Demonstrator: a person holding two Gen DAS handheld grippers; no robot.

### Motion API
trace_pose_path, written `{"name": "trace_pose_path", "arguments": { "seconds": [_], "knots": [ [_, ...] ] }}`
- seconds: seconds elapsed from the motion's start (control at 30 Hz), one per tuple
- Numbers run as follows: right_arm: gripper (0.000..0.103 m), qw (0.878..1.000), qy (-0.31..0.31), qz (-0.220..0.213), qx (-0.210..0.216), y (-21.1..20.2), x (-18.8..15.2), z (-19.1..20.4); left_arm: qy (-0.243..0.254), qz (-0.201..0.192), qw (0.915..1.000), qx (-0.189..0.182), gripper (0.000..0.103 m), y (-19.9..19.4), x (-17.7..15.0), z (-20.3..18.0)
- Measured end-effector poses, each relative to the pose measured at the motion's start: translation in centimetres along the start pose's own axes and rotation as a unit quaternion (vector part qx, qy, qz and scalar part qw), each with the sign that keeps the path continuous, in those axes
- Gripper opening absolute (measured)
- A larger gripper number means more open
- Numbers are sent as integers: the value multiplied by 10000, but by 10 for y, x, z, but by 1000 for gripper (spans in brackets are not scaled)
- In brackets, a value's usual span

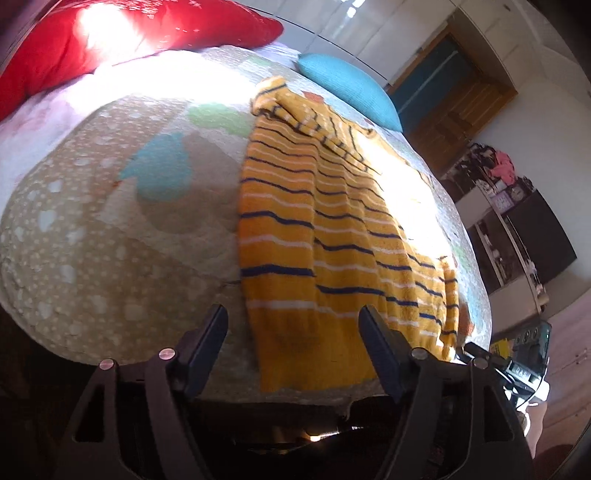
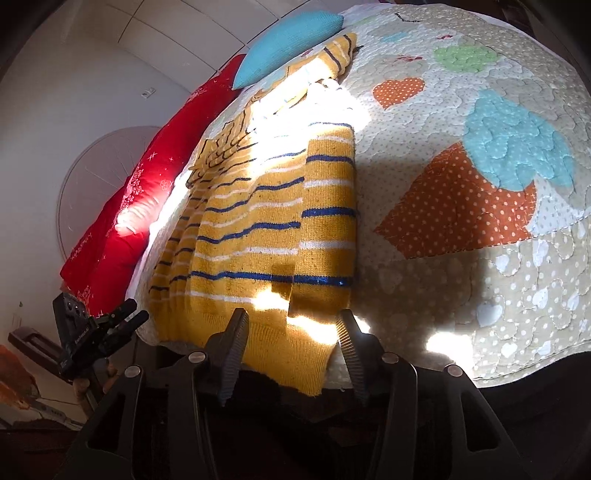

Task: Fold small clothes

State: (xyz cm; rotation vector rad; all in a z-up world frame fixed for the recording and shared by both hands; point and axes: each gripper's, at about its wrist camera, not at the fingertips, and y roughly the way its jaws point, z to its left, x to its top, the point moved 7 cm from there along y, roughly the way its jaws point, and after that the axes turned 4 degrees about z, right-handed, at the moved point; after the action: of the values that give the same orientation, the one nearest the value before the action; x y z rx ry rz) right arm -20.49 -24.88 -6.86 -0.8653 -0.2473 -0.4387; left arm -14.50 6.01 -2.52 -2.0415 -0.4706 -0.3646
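Note:
A yellow knitted sweater (image 1: 314,221) with navy and white stripes lies on the quilted bed, both sides folded inward, its hem at the near edge. It also shows in the right wrist view (image 2: 280,236). My left gripper (image 1: 293,325) is open, its fingers astride the left part of the hem, not holding it. My right gripper (image 2: 291,328) is open, its fingers astride the right part of the hem, which hangs a little over the bed edge. The other gripper shows at the lower right of the left wrist view (image 1: 480,350) and at the lower left of the right wrist view (image 2: 125,317).
The patchwork quilt (image 1: 92,229) covers the bed, also in the right wrist view (image 2: 461,258). A red pillow (image 1: 110,33) and a turquoise cushion (image 1: 351,81) lie at the far end. A wooden door (image 1: 454,92) and cluttered shelves (image 1: 498,184) stand beyond the bed.

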Motion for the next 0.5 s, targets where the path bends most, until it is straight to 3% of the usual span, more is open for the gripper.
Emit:
{"name": "trace_pose_path", "arguments": {
  "seconds": [0.13, 0.17, 0.2, 0.23, 0.3, 0.33, 0.5],
  "knots": [
    [56, 9997, -71, 99, -188, 18, 2, 3, 211, 365, 9991, 72, 75, 32, -9, -17],
    [56, 9997, -77, 130, -216, 22, 1, 3, 232, 394, 9988, 177, 59, 36, -11, -18],
    [49, 9995, -81, 178, -247, 26, 0, 2, 279, 416, 9982, 322, 43, 38, -11, -17],
    [29, 9994, -75, 220, -257, 29, -2, 1, 317, 441, 9975, 444, 14, 38, -11, -14],
    [12, 9993, -56, 337, -160, 33, -5, 0, 75, 437, 9989, 122, 9, 31, -9, -6],
    [9, 9994, -25, 325, -90, 32, -6, -1, -78, 424, 9991, -44, 9, 27, -7, -3],
    [6, 9995, -151, 17, 271, 10, 15, 18, -9, 114, 9996, -275, 9, 0, 16, -16]
  ]
}}
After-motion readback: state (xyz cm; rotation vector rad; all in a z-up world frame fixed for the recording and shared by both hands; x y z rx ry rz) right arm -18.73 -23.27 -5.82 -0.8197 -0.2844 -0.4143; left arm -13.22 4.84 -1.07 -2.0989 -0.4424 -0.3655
